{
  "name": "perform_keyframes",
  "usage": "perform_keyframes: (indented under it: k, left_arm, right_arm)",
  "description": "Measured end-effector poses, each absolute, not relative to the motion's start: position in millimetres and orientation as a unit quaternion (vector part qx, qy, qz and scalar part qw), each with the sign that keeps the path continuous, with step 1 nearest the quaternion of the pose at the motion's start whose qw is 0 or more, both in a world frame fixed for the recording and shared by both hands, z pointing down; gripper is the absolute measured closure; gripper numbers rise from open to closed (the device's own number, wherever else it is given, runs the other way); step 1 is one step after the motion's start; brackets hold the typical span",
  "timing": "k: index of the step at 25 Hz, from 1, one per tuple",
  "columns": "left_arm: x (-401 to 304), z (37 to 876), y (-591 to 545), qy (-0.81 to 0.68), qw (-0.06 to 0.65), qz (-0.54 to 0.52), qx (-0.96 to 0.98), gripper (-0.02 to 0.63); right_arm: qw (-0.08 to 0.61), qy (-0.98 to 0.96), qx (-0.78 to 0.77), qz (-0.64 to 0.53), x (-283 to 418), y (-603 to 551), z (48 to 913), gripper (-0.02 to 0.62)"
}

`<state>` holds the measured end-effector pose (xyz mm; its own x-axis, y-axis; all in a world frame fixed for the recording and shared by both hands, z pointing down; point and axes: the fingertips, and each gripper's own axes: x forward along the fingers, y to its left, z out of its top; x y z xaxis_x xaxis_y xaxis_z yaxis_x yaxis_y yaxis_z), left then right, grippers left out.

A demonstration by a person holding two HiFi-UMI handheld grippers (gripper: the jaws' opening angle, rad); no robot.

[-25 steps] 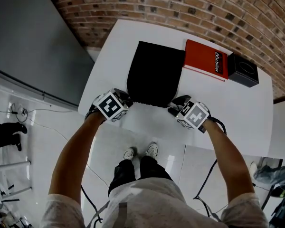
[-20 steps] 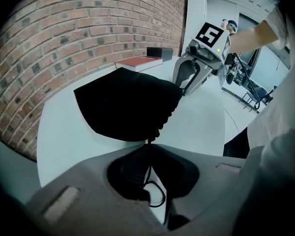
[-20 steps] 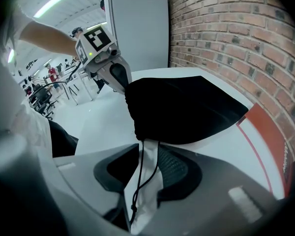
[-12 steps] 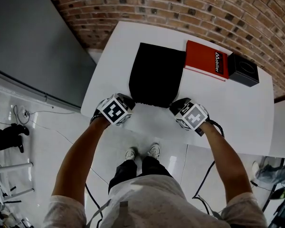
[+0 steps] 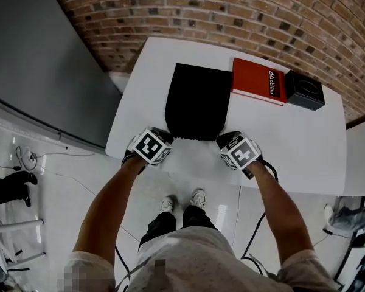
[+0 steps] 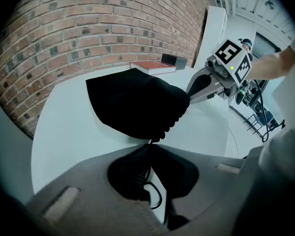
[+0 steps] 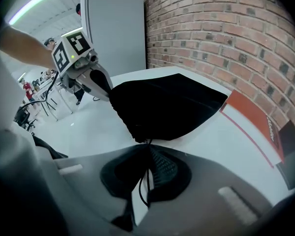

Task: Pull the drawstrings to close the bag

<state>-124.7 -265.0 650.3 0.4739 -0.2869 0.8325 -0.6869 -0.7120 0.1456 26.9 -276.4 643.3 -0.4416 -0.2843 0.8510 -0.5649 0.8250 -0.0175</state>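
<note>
Clamping stage, black bag [image 5: 196,101] on white table [image 5: 292,145].
We see left gripper [image 5: 166,135] clenched on left drawstring [image 6: 156,196]; right gripper [image 5: 222,140], jaws just closed, clamps right drawstring [image 7: 139,191].

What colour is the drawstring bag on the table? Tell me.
The bag is plain black, clearest in the head view.

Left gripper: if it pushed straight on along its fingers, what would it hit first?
The black bag: its gathered near edge lies just ahead of the left gripper, which is shut on the drawstring. The gap looks tiny, though depth is hard to judge.
</note>
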Motion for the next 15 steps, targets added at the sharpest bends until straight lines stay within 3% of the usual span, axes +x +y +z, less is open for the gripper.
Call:
perform_keyframes:
  k: [4,10,15]
  left_arm:
    - [-124.5,652.2,-263.5,-0.301,0.252,0.425,0.816,0.597]
    - [-123.1,632.3,-268.9,-0.308,0.187,0.443,0.821,0.600]
    - [-128.9,603.0,-278.4,-0.326,0.176,0.426,0.826,0.598]
  right_arm:
    - [0.470,-0.831,0.253,0.160,27.2,-274.6,645.4,0.592]
    - [0.475,-0.822,0.280,0.142,29.1,-276.4,636.6,0.592]
    - [0.455,-0.826,0.305,0.134,30.0,-281.7,616.0,0.591]
